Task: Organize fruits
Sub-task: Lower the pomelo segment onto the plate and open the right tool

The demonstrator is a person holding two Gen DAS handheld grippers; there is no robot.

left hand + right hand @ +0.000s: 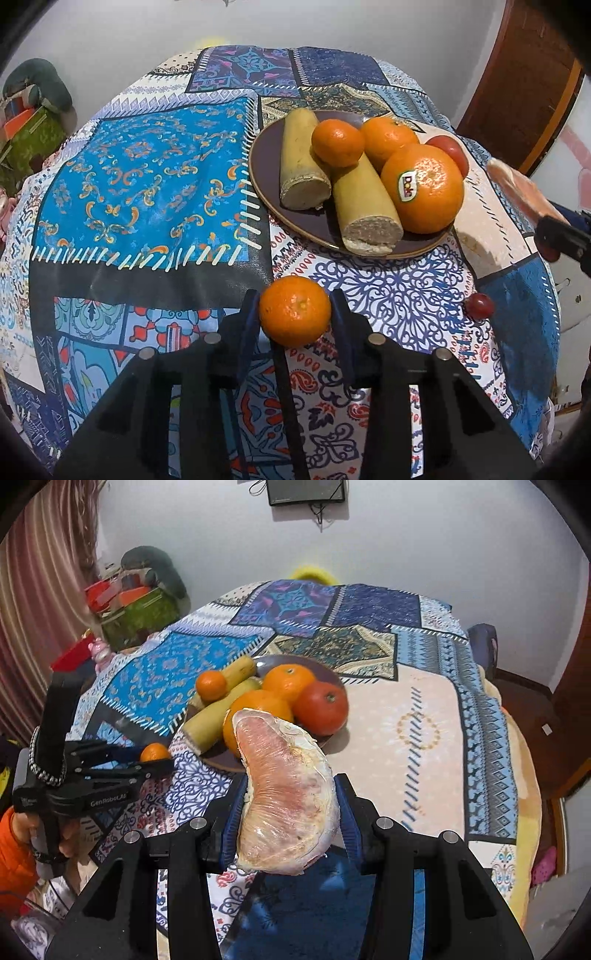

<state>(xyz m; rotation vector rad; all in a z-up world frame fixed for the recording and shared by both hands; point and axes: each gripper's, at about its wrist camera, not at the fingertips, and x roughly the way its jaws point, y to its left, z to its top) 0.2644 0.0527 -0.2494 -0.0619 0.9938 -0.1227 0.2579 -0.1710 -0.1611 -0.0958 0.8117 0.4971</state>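
A brown plate (266,155) on the patterned tablecloth holds two cut banana pieces (301,162), two small oranges, a large orange with a Dole sticker (423,188) and a tomato (448,149). My left gripper (295,306) is shut on a small mandarin (294,311), held just in front of the plate. My right gripper (290,794) is shut on a peeled pomelo segment (288,786), held above the table's near side, in front of the plate (273,662). The left gripper also shows in the right wrist view (155,760), at the left.
A small red grape (479,305) lies on the cloth to the right of the left gripper. The right gripper with the pomelo shows at the right edge of the left wrist view (517,192). Cluttered bags and boxes (136,605) stand beyond the table's left side.
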